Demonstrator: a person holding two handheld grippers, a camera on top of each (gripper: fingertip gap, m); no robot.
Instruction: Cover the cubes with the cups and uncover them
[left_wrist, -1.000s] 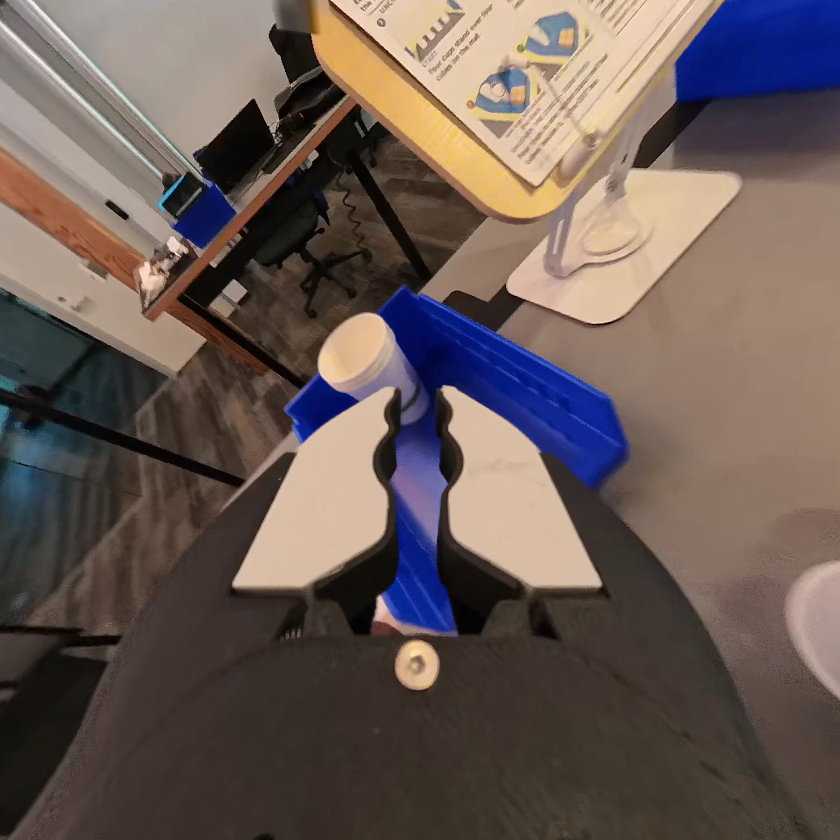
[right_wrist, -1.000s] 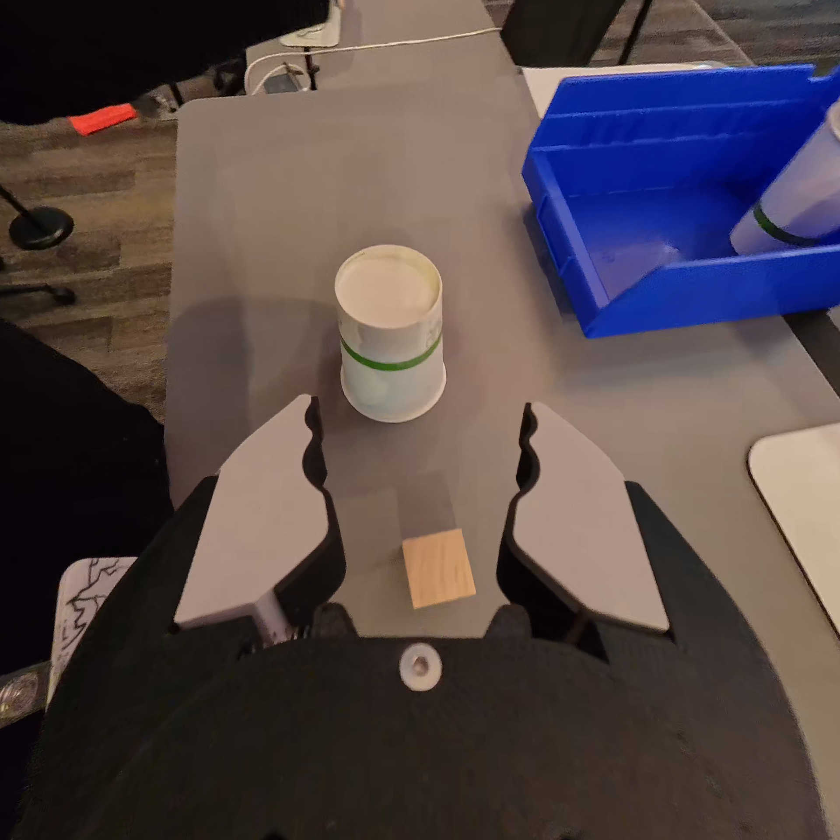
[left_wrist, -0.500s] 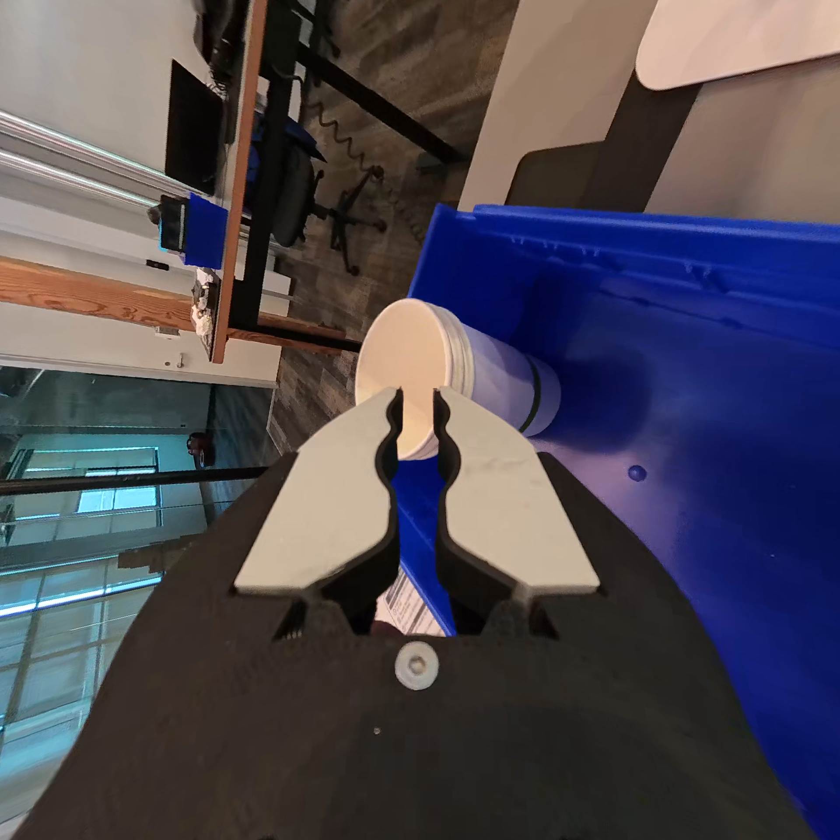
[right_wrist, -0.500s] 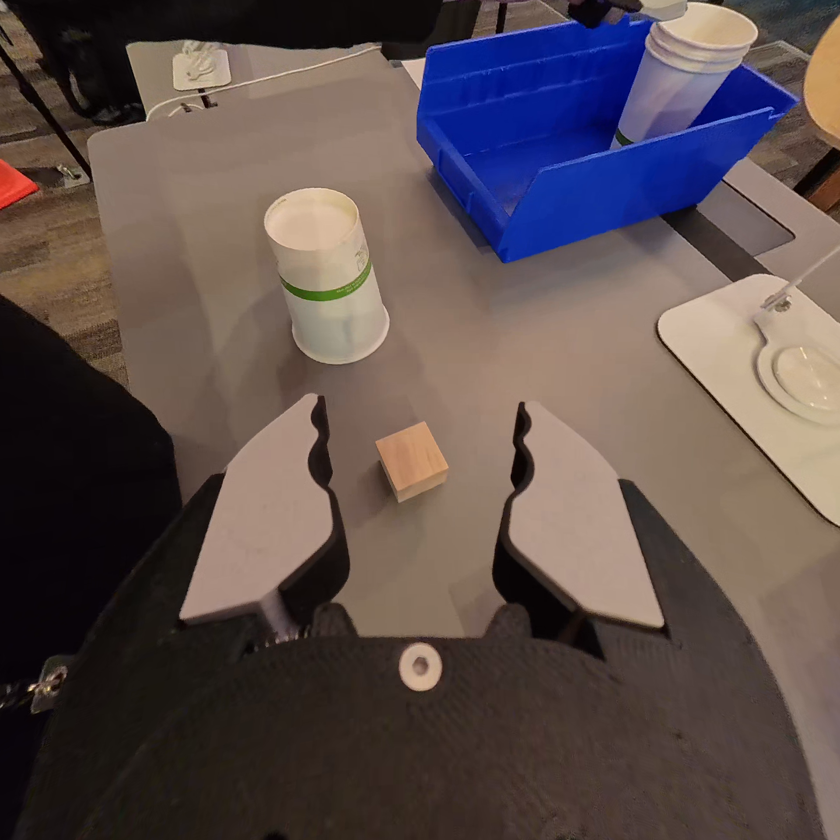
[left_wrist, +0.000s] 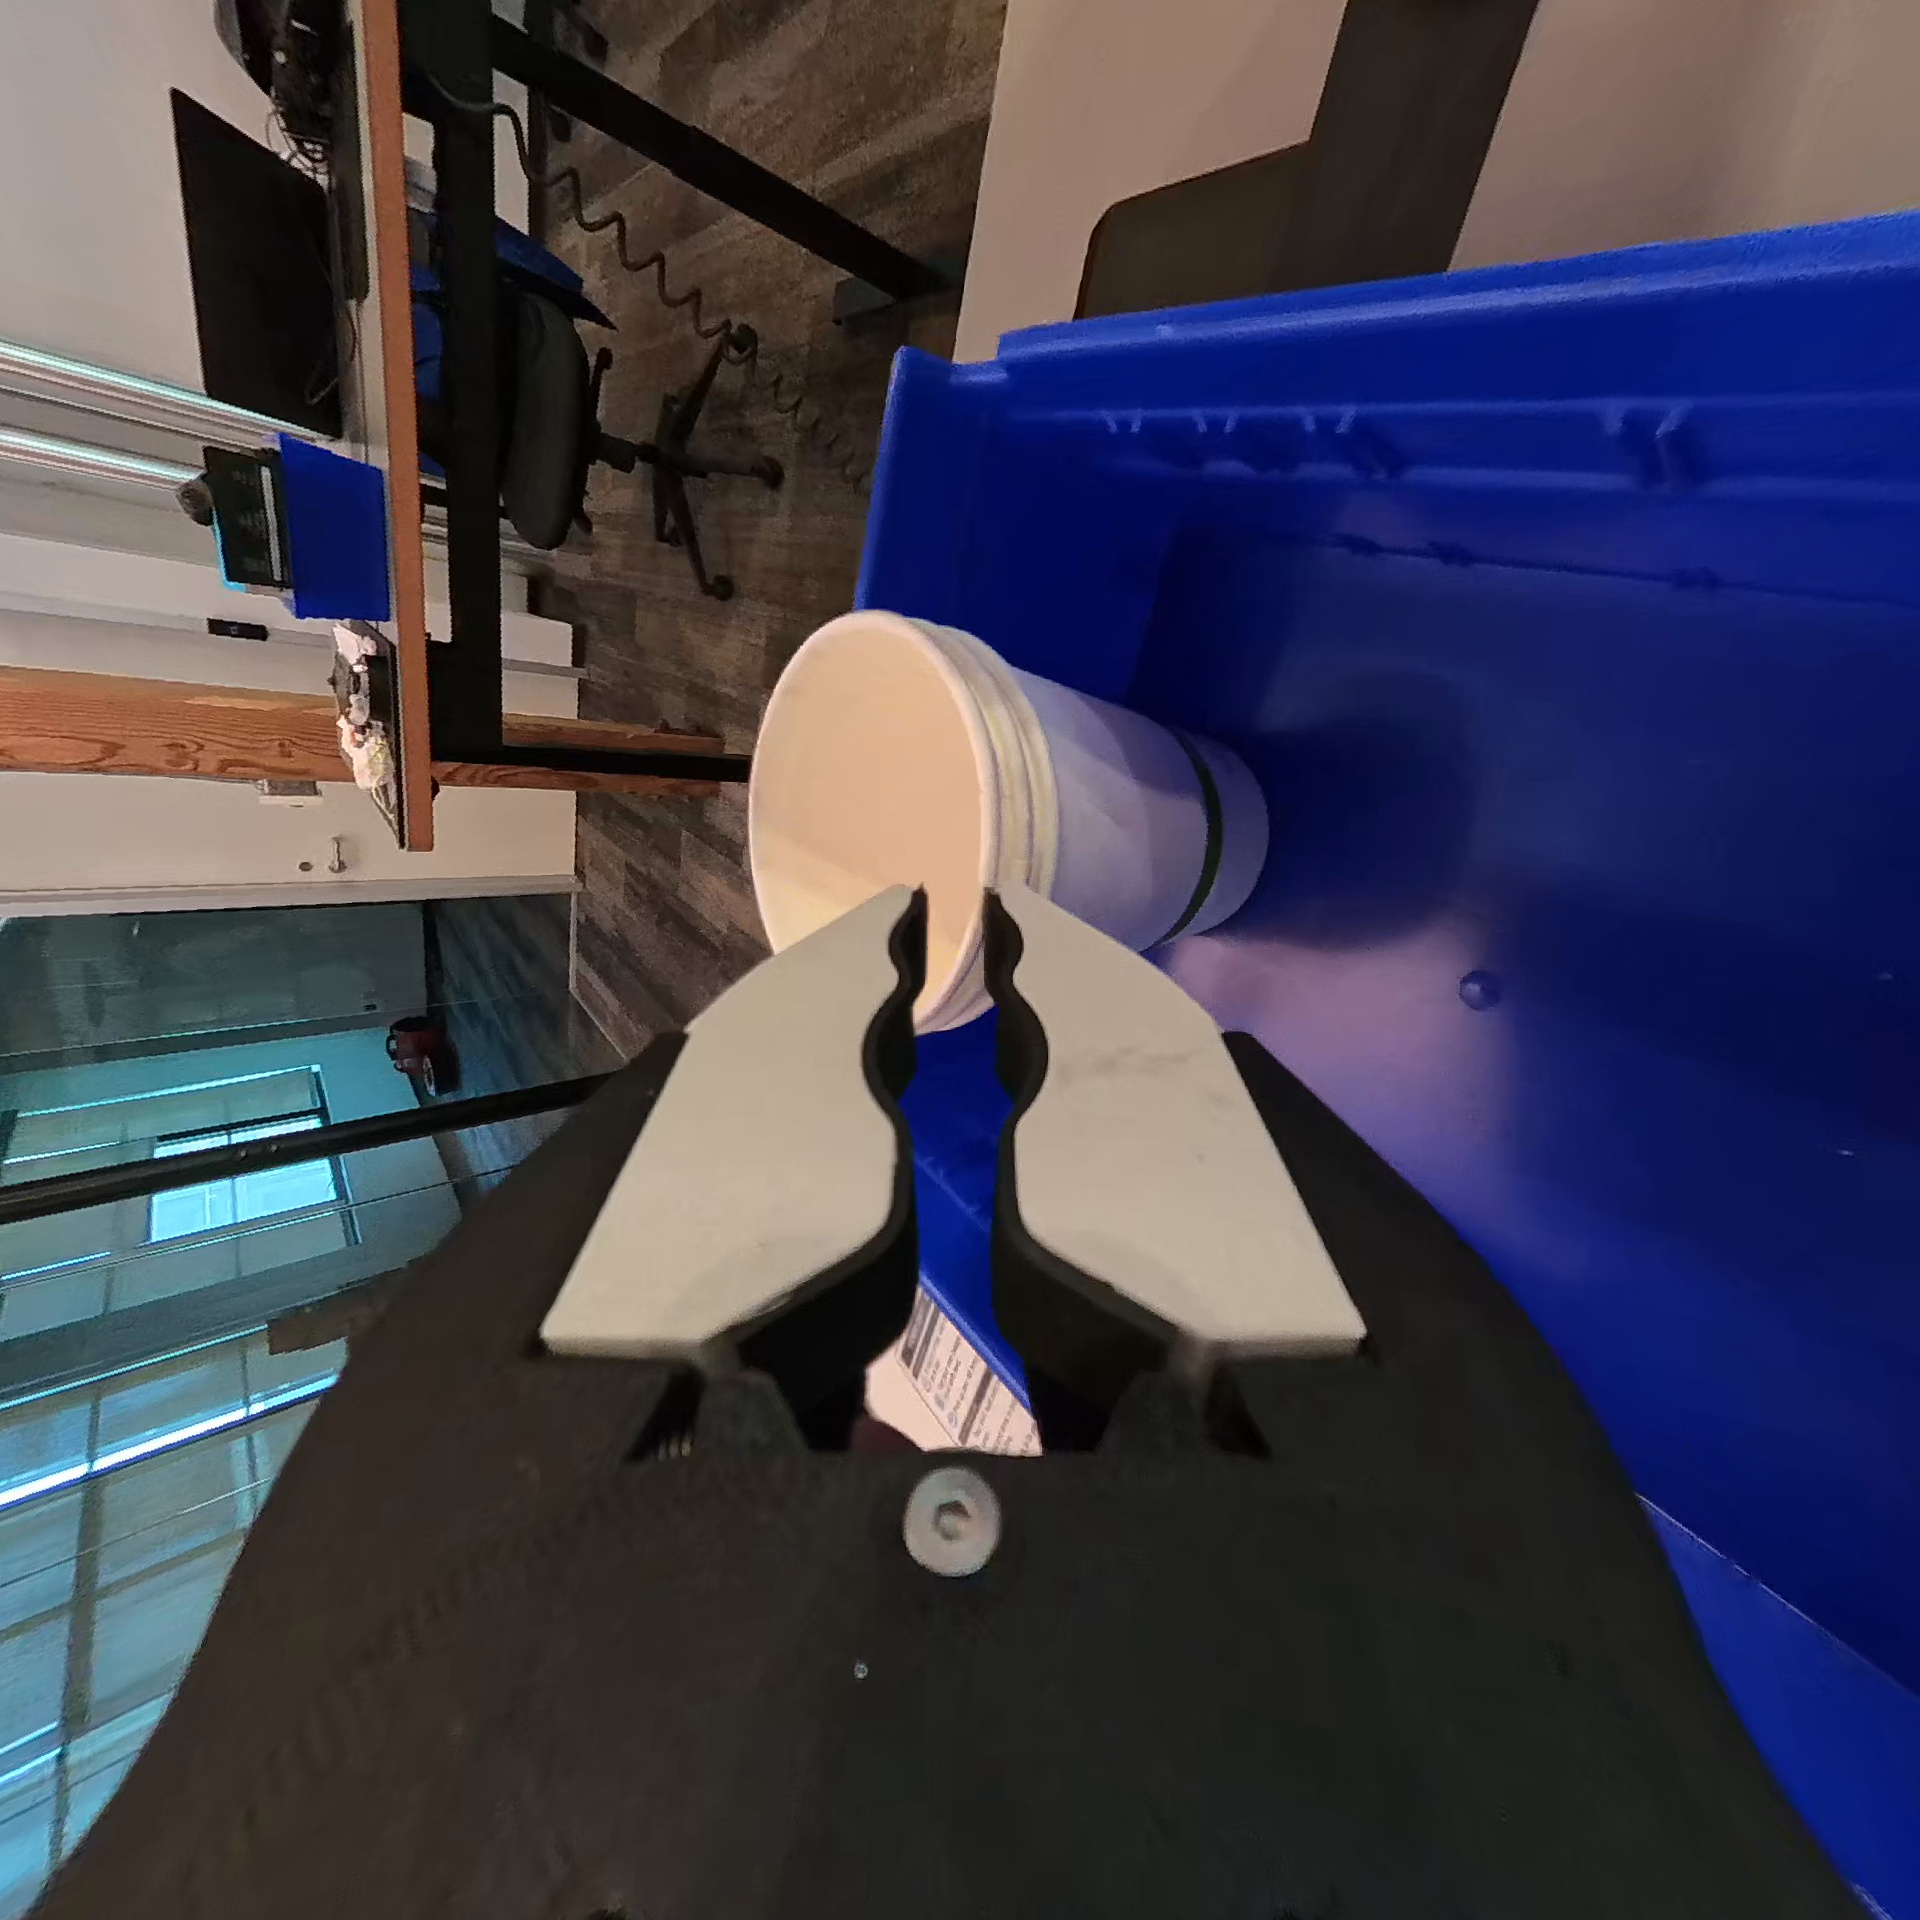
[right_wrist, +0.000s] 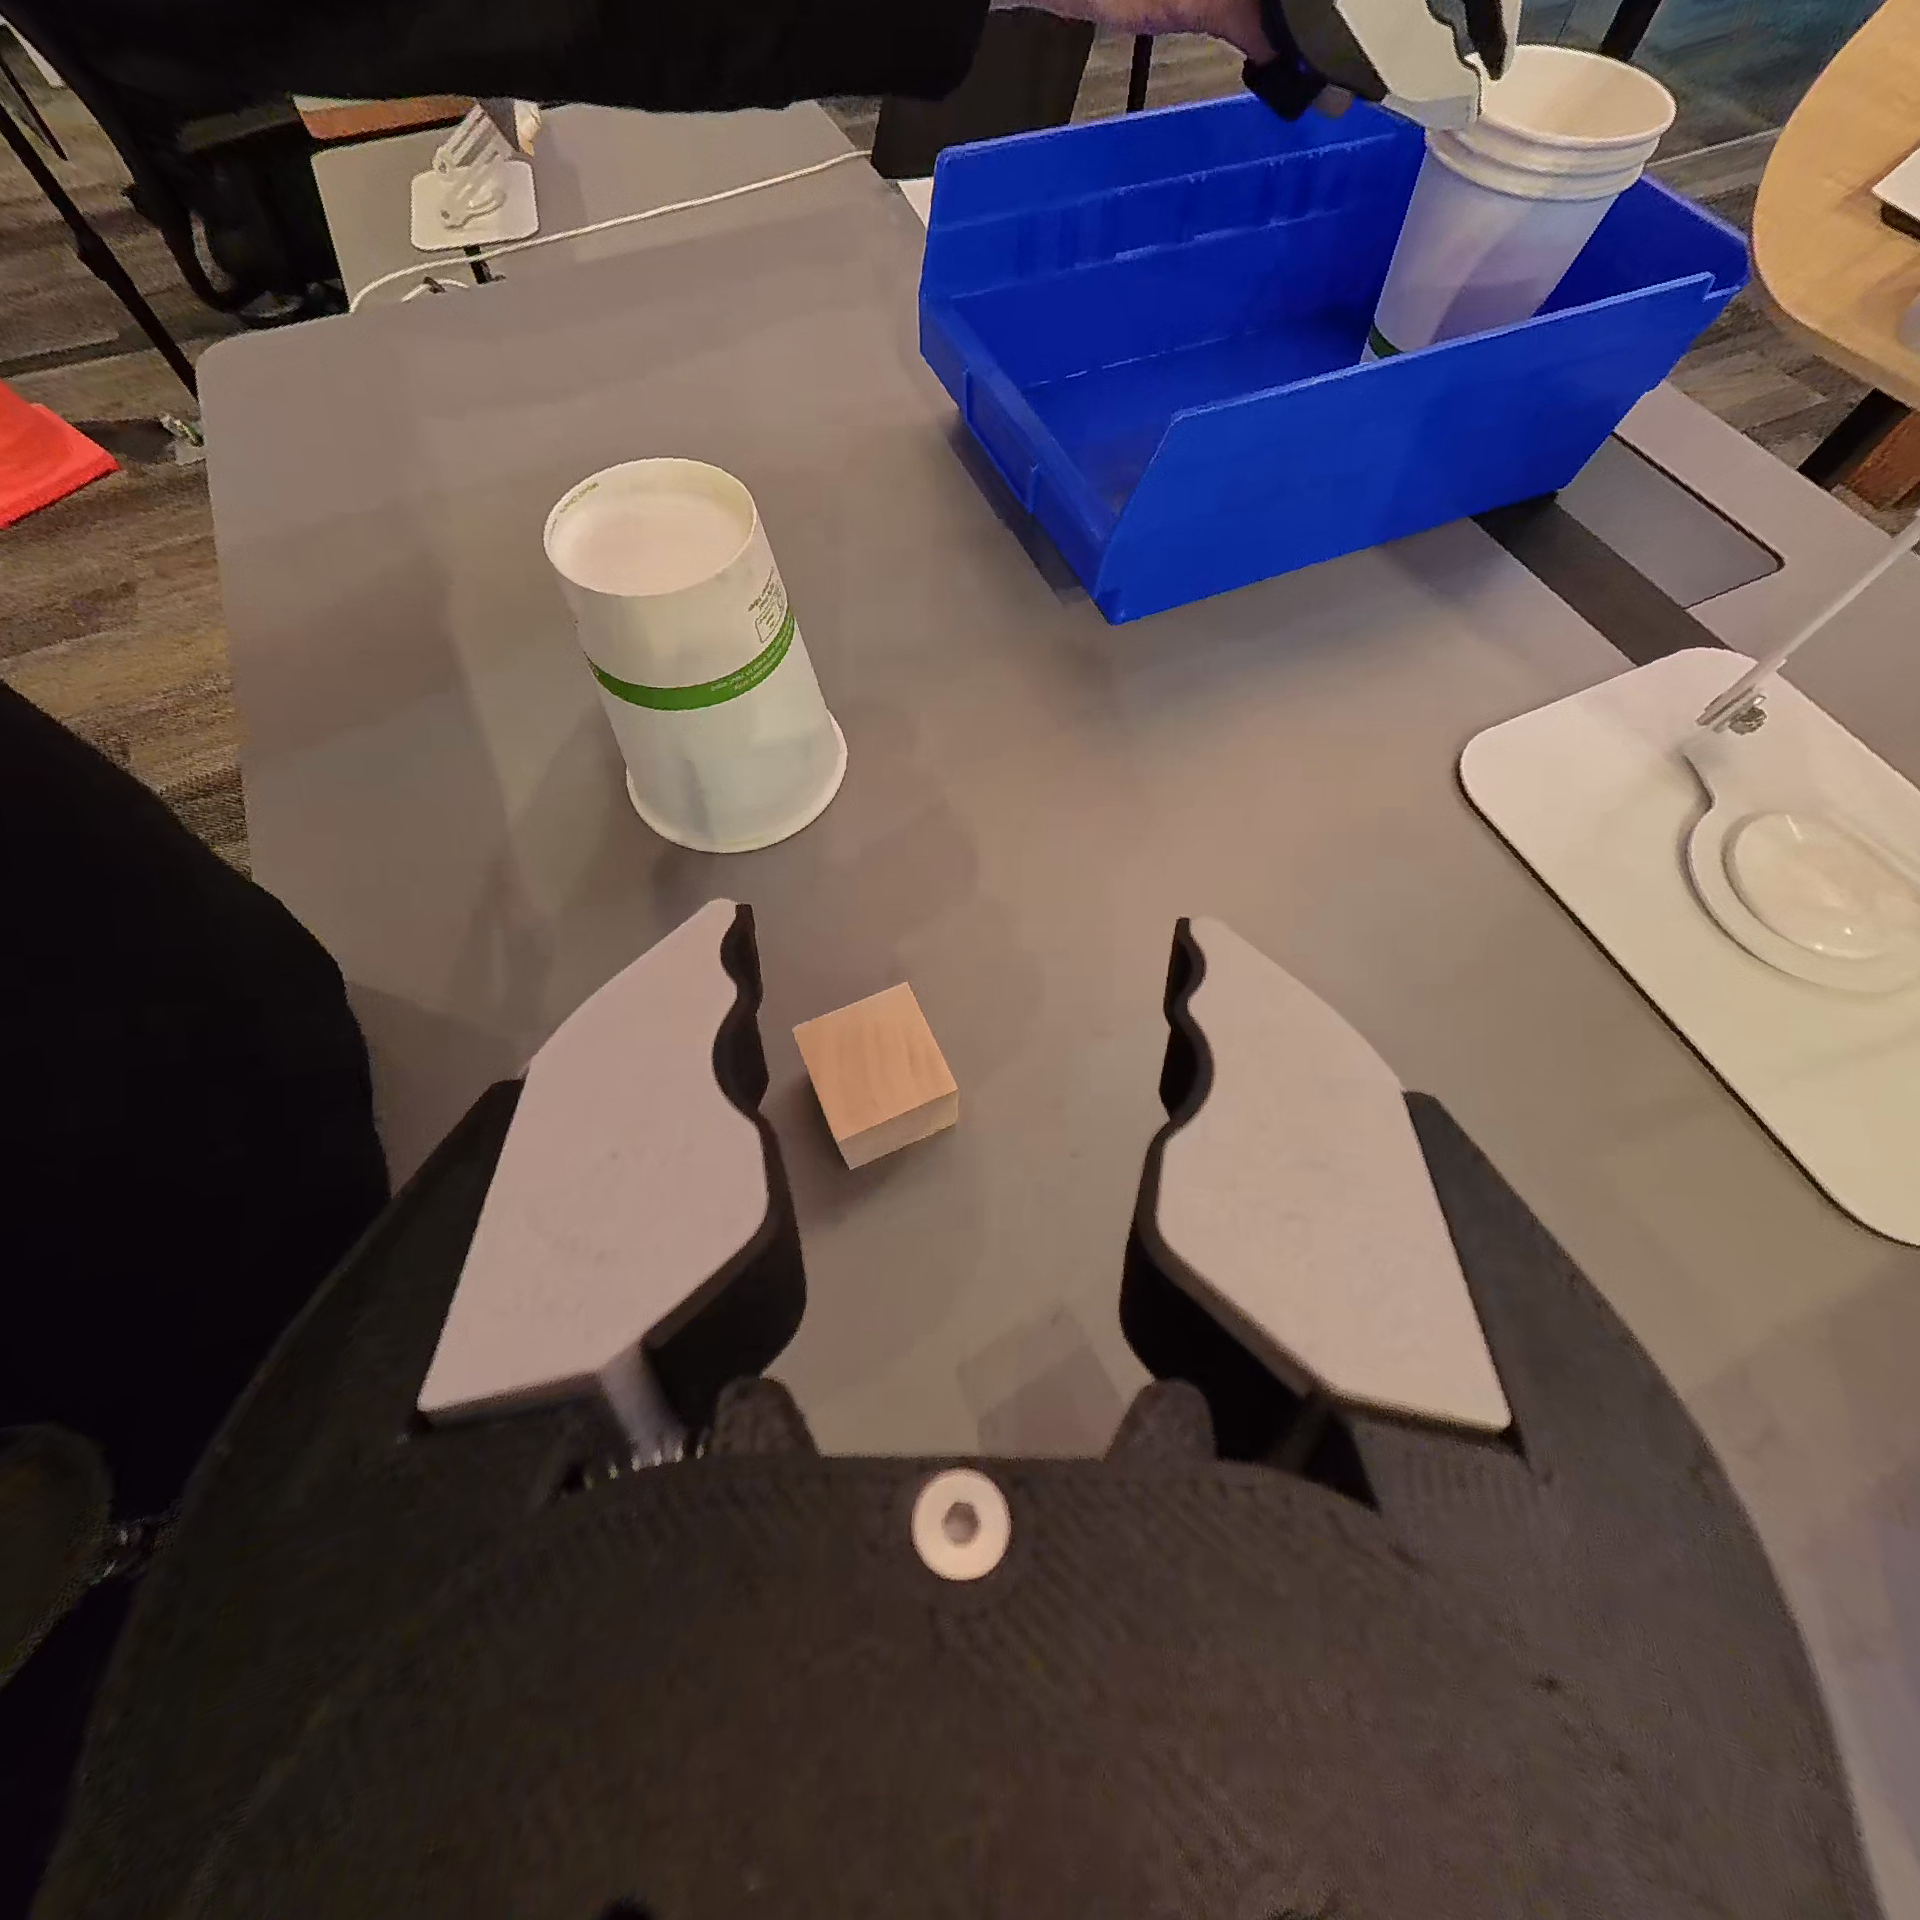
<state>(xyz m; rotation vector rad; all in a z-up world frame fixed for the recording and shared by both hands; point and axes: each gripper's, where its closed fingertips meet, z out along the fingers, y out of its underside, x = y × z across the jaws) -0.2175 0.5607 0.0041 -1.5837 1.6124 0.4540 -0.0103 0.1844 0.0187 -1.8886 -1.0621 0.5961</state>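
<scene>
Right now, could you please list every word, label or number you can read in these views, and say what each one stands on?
Upside-down cup: small print on and just above its green band, too small to read.
Blue bin: a white printed label, too small to read and partly hidden between the jaws.
Nothing else legible in either view.

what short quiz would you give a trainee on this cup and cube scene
1. True or false: the wooden cube sits uncovered on the table.
2. What does the left tool pinch? A) the rim of the cup stack B) the cube C) the blue bin wall
3. What state is the right tool in?

Key: 1 true. 2 A. 3 open, empty, above the cube; an upside-down cup stands beyond it.
</scene>
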